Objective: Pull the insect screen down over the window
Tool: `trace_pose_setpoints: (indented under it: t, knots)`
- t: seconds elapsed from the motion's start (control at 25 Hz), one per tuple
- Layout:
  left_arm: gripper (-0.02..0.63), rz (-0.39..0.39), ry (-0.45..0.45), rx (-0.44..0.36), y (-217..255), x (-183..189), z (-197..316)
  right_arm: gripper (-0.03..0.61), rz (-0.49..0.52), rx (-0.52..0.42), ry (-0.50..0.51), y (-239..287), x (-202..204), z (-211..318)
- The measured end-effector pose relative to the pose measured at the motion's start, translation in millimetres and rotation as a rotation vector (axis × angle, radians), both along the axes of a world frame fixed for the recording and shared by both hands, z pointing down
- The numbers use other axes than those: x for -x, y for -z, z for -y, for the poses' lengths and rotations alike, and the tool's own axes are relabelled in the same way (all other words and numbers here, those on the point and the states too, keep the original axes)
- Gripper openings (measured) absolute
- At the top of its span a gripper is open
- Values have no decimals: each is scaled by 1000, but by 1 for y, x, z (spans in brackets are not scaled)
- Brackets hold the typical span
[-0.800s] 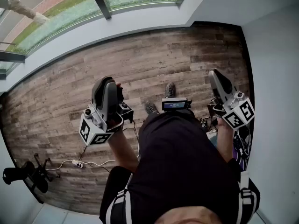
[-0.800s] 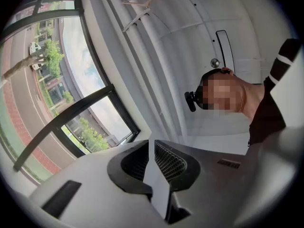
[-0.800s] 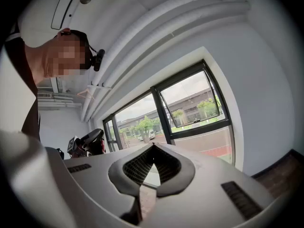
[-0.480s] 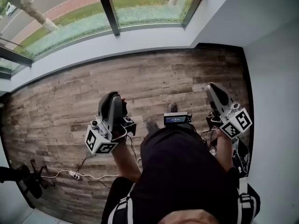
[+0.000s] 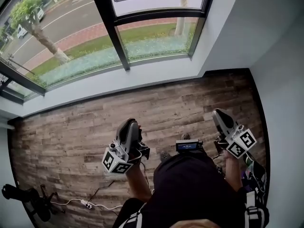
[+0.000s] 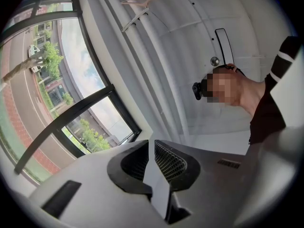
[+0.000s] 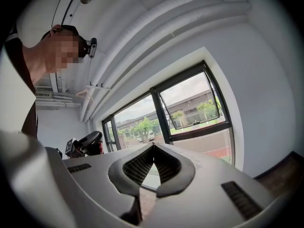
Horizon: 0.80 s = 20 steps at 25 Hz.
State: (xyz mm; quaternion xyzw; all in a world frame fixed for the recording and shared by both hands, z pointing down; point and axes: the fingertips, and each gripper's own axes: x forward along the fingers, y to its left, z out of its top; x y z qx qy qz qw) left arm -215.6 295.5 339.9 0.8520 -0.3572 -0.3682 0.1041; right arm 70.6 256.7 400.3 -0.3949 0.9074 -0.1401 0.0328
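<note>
The window (image 5: 152, 37), with black frames, fills the top of the head view above a white sill. Its upper right sash (image 7: 190, 101) stands tilted open in the right gripper view. I cannot make out an insect screen in any view. My left gripper (image 5: 132, 123) is held over the wooden floor, well short of the window. Its jaws (image 6: 151, 144) stand a narrow gap apart with nothing between them. My right gripper (image 5: 218, 112) hangs near the right wall, and its jaws (image 7: 153, 146) meet at the tips, empty.
A black office chair (image 5: 23, 198) and a white power strip (image 5: 88, 204) with its cable lie at the lower left. Bags and cables (image 5: 254, 172) sit by the white right wall. A hanger (image 6: 140, 8) hangs from the rail near the ceiling.
The head view has lifted toward the window, so much more glass and frame shows. Both grippers now sit lower in the picture, the left one further right.
</note>
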Motion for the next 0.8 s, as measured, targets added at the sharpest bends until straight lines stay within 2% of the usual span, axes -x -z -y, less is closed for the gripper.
trace_pose_setpoints:
  t: [0.24, 0.32, 0.48, 0.6, 0.8]
  knots:
    - [31, 45, 31, 57, -4, -15, 31, 6, 38, 49, 1, -35, -14, 39]
    - [31, 86, 54, 72, -8, -19, 42, 6, 59, 65, 22, -42, -16, 59]
    - [31, 156, 73, 92, 3, -63, 60, 6, 101, 57, 68, -33, -46, 90]
    - [31, 214, 69, 113, 5, -99, 96, 6, 141, 45, 61, -34, -77, 127]
    - [31, 248, 104, 134, 2, -109, 148, 6, 160, 35, 93, -42, -86, 189]
